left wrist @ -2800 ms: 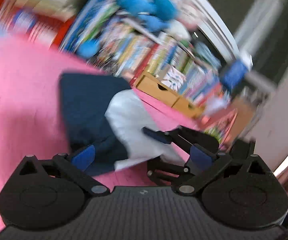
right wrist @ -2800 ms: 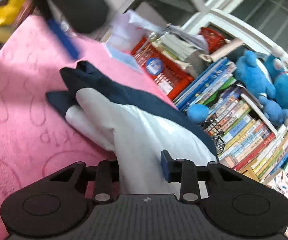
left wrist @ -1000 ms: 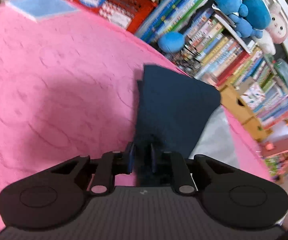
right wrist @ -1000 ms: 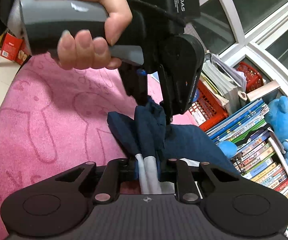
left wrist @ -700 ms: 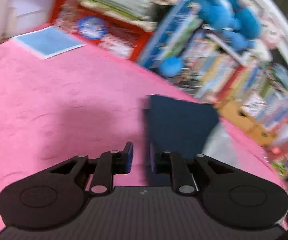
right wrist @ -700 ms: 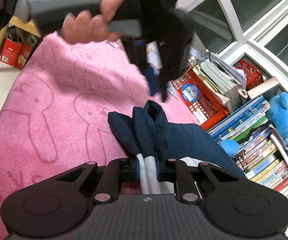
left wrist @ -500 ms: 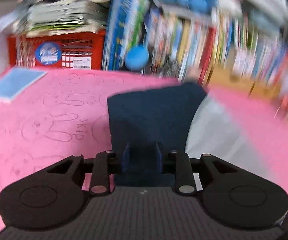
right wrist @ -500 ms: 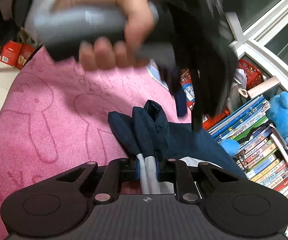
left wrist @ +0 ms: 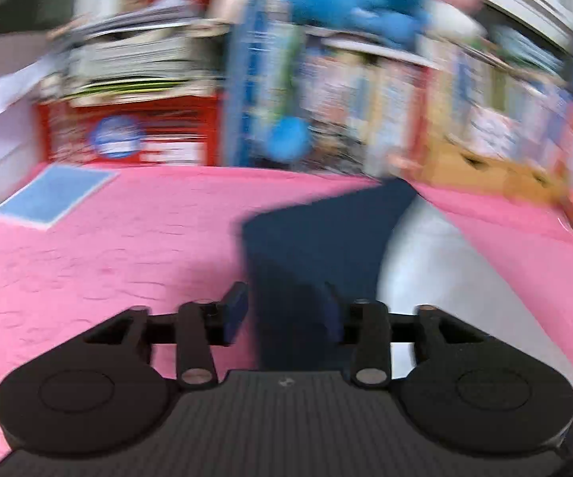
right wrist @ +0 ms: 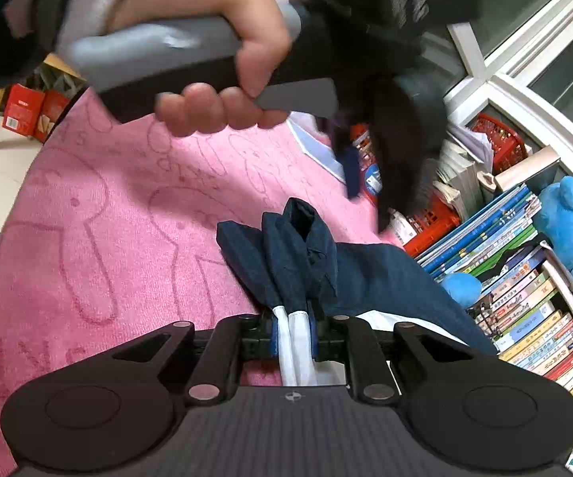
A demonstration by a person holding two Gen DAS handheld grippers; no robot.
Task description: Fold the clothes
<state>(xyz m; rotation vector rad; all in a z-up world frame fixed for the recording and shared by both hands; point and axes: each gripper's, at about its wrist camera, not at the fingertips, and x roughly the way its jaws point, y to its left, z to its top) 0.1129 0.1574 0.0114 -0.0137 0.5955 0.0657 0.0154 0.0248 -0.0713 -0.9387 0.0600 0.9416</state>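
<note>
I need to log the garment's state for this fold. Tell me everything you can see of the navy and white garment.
The garment is soft cloth, navy with white parts, lying on the pink towel. Its near end is bunched into several folds, navy above white, clamped in the right gripper. The rest spreads flat toward the books. In the blurred left view a navy panel lies beside a white one, and the open left gripper hangs over the navy edge without holding it.

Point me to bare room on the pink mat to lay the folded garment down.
Free: the wide pink mat between the garment and the blue sheet near the red basket. Also the near side with rabbit prints. Crowded: the far edge, lined with books. The left claw hangs above the garment.
</note>
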